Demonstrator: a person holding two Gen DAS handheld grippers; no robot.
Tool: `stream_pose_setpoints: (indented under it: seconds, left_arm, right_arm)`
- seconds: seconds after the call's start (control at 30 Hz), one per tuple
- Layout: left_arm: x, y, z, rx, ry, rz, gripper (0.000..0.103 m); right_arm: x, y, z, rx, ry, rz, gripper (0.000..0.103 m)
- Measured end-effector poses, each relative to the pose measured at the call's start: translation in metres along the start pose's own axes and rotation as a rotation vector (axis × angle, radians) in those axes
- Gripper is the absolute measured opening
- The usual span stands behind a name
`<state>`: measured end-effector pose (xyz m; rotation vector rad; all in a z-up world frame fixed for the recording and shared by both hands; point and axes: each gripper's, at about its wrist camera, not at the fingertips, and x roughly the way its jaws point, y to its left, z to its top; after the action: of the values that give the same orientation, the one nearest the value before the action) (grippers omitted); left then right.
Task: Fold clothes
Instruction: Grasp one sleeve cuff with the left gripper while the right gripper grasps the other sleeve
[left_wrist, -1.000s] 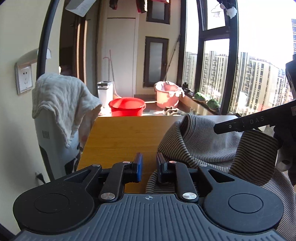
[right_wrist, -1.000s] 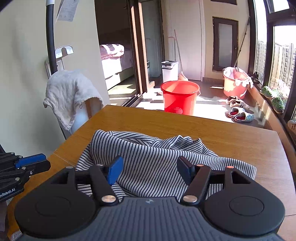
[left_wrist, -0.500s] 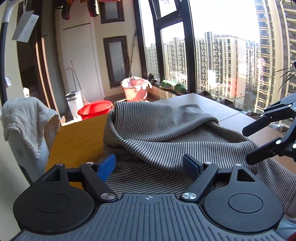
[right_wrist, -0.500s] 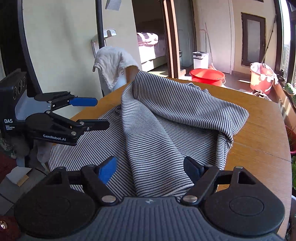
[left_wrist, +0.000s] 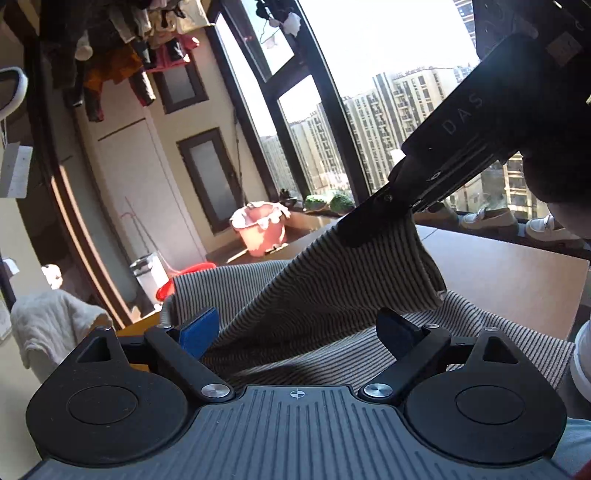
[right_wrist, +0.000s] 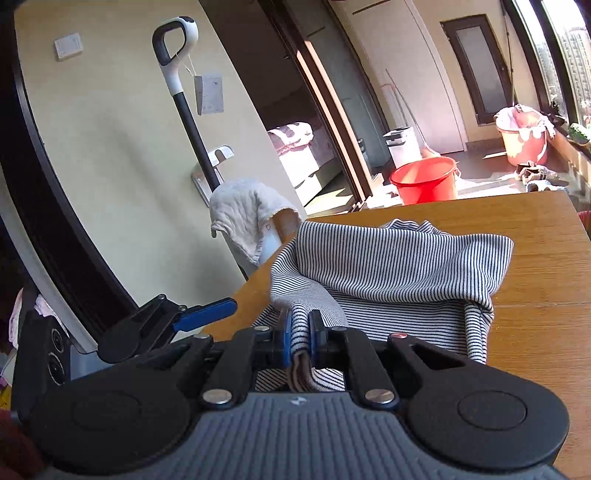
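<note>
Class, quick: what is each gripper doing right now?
Left gripper: jaws just opened wide, gripping nothing.
Right gripper: just closed on the striped garment.

The striped garment (right_wrist: 391, 266) covers the table's (right_wrist: 535, 280) near part; the left gripper's (right_wrist: 207, 314) body runs off-frame.

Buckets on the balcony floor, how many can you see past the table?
2. A red bucket stands just beyond the table's far edge, near the white bin. A pink bucket draped with cloth stands further back by the window. Others could be hidden behind the table.
</note>
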<state>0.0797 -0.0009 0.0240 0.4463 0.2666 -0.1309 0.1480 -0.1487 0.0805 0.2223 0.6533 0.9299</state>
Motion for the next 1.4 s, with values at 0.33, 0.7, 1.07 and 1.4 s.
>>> stream_pose_setpoints:
  seconds: [0.33, 0.7, 1.07, 1.4]
  left_arm:
    - [0.022, 0.048, -0.003, -0.074, -0.025, 0.086, 0.013]
    - [-0.007, 0.234, -0.075, -0.575, 0.125, 0.329, 0.013]
    - [0.007, 0.256, -0.080, -0.644, 0.126, 0.266, 0.014]
    - [0.024, 0.240, -0.049, -0.635, 0.115, 0.222, 0.016]
  right_arm:
    - [0.019, 0.029, 0.039, -0.051, -0.026, 0.043, 0.027]
    - [0.208, 0.038, 0.029, -0.370, 0.058, -0.358, 0.074]
    - [0.264, 0.030, 0.020, -0.420, 0.138, -0.390, 0.000]
    - [0.040, -0.036, 0.105, -0.305, -0.211, -0.596, 0.004]
